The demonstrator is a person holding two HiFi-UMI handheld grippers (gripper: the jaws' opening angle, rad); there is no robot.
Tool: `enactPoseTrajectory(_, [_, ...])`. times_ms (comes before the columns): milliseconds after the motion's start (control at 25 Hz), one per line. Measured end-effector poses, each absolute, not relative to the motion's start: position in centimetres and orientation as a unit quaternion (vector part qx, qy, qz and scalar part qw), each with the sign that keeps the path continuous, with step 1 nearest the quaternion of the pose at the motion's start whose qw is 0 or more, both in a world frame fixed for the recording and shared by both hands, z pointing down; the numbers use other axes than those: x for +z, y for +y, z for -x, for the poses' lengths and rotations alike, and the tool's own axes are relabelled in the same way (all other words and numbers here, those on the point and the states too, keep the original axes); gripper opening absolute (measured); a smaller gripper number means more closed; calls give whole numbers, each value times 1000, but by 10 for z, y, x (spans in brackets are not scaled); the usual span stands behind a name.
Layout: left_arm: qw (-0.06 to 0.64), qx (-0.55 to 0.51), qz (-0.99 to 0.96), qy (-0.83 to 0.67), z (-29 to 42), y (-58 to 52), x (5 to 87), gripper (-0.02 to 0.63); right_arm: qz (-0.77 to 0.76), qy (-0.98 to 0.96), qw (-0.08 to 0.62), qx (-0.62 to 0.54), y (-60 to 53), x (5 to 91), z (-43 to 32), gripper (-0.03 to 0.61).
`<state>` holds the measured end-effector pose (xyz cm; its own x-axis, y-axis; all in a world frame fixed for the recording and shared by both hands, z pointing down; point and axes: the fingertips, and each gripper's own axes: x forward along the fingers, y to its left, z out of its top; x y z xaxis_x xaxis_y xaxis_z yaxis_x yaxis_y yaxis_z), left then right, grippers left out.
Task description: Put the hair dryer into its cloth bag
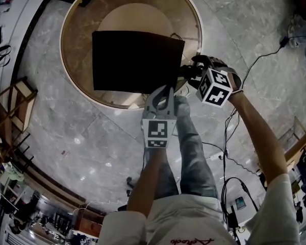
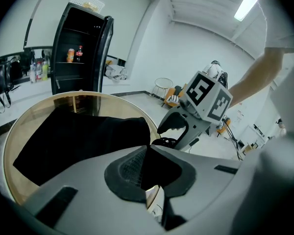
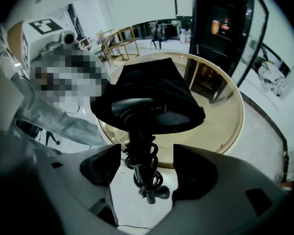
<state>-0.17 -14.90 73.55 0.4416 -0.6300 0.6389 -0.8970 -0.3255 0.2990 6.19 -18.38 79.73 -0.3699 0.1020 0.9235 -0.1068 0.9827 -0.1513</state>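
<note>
1. Black cloth bag (image 1: 135, 60): lies spread across the round, tan-topped surface (image 1: 74, 65). Its near edge reaches the surface's rim on the person's side, and its open mouth faces the right hand-held gripper (image 1: 191, 71).
2. Hair dryer (image 3: 137, 112): black, and mostly inside the bag (image 3: 154, 80). In the right gripper view only its handle end shows, protruding from the bag's mouth and pointing down past the rim of the surface (image 3: 220, 131).
3. Cord (image 3: 146, 180): black and bundled in loose coils. It hangs from the handle end, with pale marble floor (image 1: 92, 137) behind it.
4. Left hand-held gripper (image 2: 146, 156): jaws are together, pinching a fold of the bag's black fabric (image 2: 78, 136) between the ribbed pads (image 2: 130, 165). In the head view this gripper (image 1: 162, 92) meets the bag at its near edge, just beside the right corner.
5. Right hand-held gripper (image 3: 147, 168): jaws stand wide apart. The hanging cord bundle lies between them, and neither pad (image 3: 100, 164) touches it. The gripper grips nothing.
6. Relative positions: in the left gripper view the right hand-held gripper (image 2: 175, 125) sits just beyond the bag's corner, with its marker cube (image 2: 206, 97) above it. The two grippers are near each other at the same end of the bag.
7. Background: a tall black cabinet (image 2: 81, 53) with its door open stands beyond the surface.
</note>
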Motion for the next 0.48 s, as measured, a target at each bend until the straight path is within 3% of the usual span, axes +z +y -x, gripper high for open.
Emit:
enactPoseTrajectory(160, [316, 220, -787, -482, 1, -151, 738, 41, -25, -825, 553, 116, -179, 795, -84, 322])
enactPoseTrajectory(480, [313, 233, -789, -474, -3, -151, 740, 41, -24, -790, 612, 41, -174, 831, -132, 322])
